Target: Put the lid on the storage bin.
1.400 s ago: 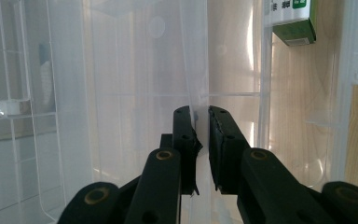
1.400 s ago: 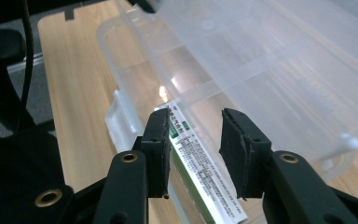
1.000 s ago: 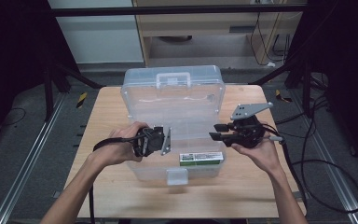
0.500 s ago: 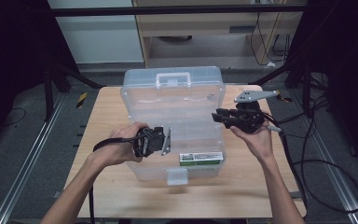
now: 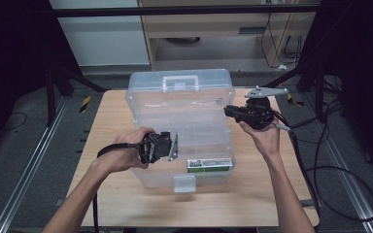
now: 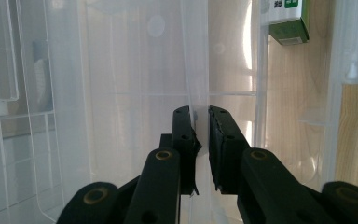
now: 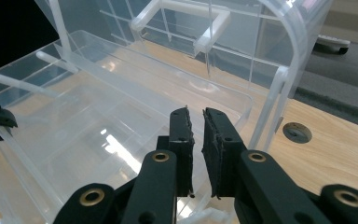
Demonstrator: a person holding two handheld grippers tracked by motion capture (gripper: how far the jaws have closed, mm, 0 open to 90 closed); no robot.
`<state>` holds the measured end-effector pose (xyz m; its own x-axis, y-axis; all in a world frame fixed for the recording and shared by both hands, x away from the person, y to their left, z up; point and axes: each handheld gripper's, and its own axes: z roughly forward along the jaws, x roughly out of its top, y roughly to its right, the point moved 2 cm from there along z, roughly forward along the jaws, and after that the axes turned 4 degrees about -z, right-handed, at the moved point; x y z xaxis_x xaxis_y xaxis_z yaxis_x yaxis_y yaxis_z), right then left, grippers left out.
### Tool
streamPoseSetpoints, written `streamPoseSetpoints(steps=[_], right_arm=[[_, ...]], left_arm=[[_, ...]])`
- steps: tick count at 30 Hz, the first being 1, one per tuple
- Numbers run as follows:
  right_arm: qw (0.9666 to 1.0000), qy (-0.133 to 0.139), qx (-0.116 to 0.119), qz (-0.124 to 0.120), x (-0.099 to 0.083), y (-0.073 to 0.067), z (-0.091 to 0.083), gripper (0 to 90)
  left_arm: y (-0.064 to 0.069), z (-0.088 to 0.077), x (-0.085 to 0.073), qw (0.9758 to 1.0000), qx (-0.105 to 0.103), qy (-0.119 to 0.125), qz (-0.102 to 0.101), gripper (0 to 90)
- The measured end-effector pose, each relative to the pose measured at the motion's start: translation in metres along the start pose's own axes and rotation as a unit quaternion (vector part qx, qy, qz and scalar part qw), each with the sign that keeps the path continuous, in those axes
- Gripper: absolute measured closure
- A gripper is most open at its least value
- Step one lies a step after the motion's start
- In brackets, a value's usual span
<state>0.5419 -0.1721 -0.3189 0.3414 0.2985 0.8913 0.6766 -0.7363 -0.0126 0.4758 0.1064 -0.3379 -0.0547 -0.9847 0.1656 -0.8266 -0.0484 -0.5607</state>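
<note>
Clear plastic organizer box (image 5: 182, 131) sits open in the middle of the wooden table (image 5: 107, 116). Its lid (image 5: 180, 88) stands up at the far side with the carry handle (image 5: 180, 80) on top. The latch tab (image 5: 184, 183) faces me at the near edge.

Left gripper (image 5: 174, 145): I see it held in the left hand (image 5: 126, 155) over the left part of the box, pointing right. In the left gripper view its jaws are nearly closed around a thin clear plastic wall (image 6: 196, 70) of the box, which runs straight up between the two pads (image 6: 182, 140). The pads look to be touching that wall on both sides; I read it as a pinch on the divider. A sliver of gap remains on the right pad's side, so contact there is not certain.

Right gripper (image 5: 229, 110): held in the right hand (image 5: 262, 133) at the right edge of the box, near the lid hinge, pointing left. Grey three-cornered plate (image 5: 266, 91) sits on top of it. In the right gripper view (image 7: 196, 116) the jaws stand close together with a narrow slit between them. Nothing sits in that slit. The tips hover above the rim of a clear inner tray (image 7: 121, 102), not touching it as far as I can tell.

A green and white carton (image 5: 209, 165) lies in the near right compartment of the box. Its green end (image 6: 289, 21) shows at the top of the left gripper view.

Cables (image 5: 330, 170) trail off the right side of the table to the floor.
</note>
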Motion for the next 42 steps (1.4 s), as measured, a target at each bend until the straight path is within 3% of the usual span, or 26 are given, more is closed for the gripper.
streamPoseSetpoints(steps=[6, 19, 28, 42], right_arm=[[0.9998, 0.004, -0.014, 0.016, 0.002, 0.008, 0.000, 87.6], [0.9995, -0.002, -0.016, 0.027, 0.003, 0.014, 0.002, 90.0], [0.9993, -0.004, -0.026, 0.025, 0.003, 0.017, -0.001, 90.0], [0.9997, -0.009, -0.017, 0.013, 0.001, 0.012, -0.007, 90.0]], left_arm=[[0.001, 0.000, 0.000, 1.0000, 0.001, -0.001, 0.000, 80.9], [0.004, 0.000, 0.001, 1.0000, -0.002, -0.004, 0.001, 80.9], [0.008, 0.001, 0.000, 1.0000, -0.007, 0.000, -0.001, 80.9], [0.012, 0.001, 0.000, 0.9999, -0.011, -0.003, -0.007, 80.5]])
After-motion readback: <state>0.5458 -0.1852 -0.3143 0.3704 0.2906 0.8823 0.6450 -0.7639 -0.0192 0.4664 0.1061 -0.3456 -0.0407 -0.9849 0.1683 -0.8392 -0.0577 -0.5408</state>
